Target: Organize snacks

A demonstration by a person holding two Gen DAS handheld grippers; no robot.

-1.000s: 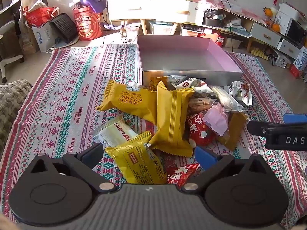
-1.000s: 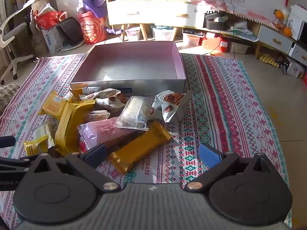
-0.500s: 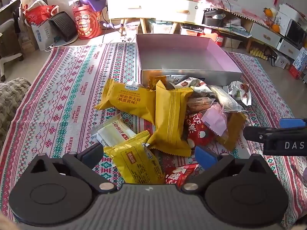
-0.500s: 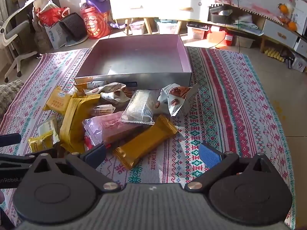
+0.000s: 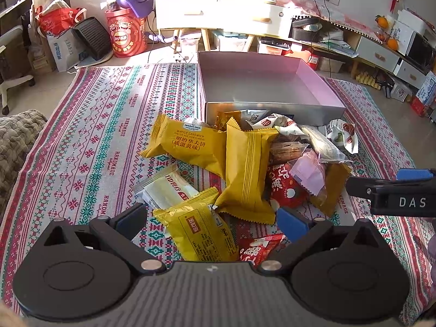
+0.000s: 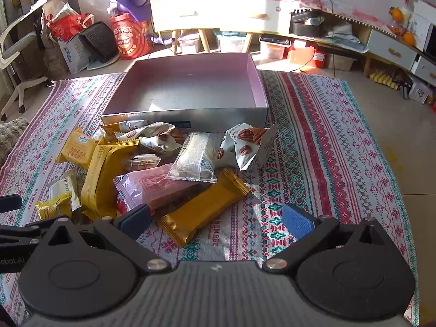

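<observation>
A pile of snack packets lies on the patterned cloth in front of a shallow silver box with a pink inside. My left gripper is open, hovering over a small yellow packet, with a red packet by its right finger. Behind lie a large yellow waffle packet and an upright yellow packet. My right gripper is open above a golden-brown bar, beside a pink packet. A clear packet and pecan packet lie farther back.
The cloth covers the floor. A grey cushion sits at the left edge. Behind the box are a white cabinet, a red snack tub, bags and a low shelf. Bare cloth stretches right of the pile.
Both grippers have drifted slightly closer over the pile; the right view has tilted a little downward toward the golden-brown bar. No packet has moved and both stay open.
</observation>
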